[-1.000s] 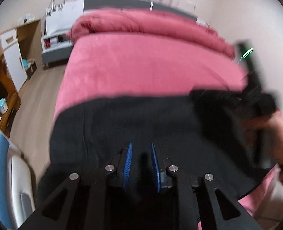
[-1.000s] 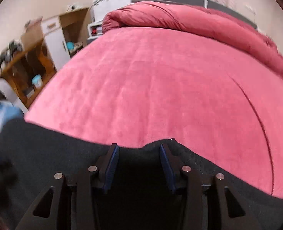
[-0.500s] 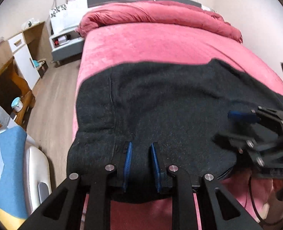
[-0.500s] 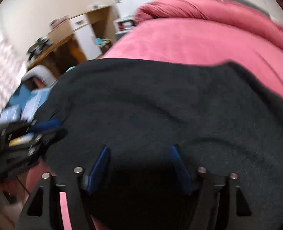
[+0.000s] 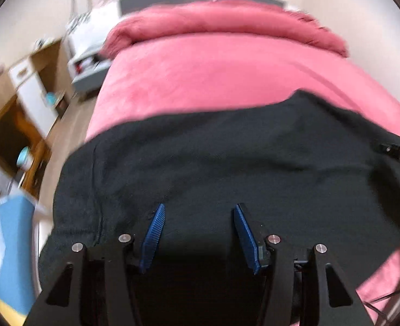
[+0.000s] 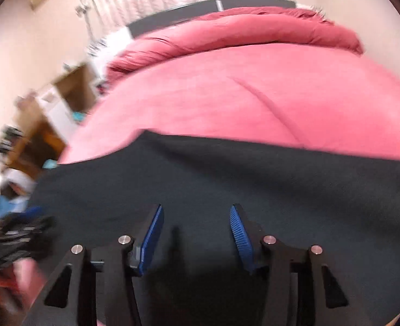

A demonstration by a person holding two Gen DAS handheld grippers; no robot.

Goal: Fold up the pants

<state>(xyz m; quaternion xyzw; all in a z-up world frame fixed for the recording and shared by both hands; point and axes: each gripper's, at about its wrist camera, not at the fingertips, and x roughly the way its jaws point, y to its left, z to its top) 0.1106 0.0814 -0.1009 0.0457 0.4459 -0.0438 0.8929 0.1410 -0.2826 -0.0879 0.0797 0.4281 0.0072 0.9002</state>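
The dark charcoal pants lie spread flat across the near end of a pink bed, and show in the right wrist view too. My left gripper is open just above the near edge of the fabric, with nothing between its blue pads. My right gripper is open as well, over the pants farther right. The left gripper's body shows blurred at the left edge of the right wrist view. A part of the right gripper shows at the right edge of the left wrist view.
A rolled pink duvet lies along the dark headboard. A grey nightstand, white drawers and a wooden desk stand left of the bed on a wooden floor. A blue and white chair stands close at the lower left.
My left gripper has opened and let go of the pants' edge. The right gripper stays open. The pants now lie flat on the bed. Both cameras have tilted up and are blurred.
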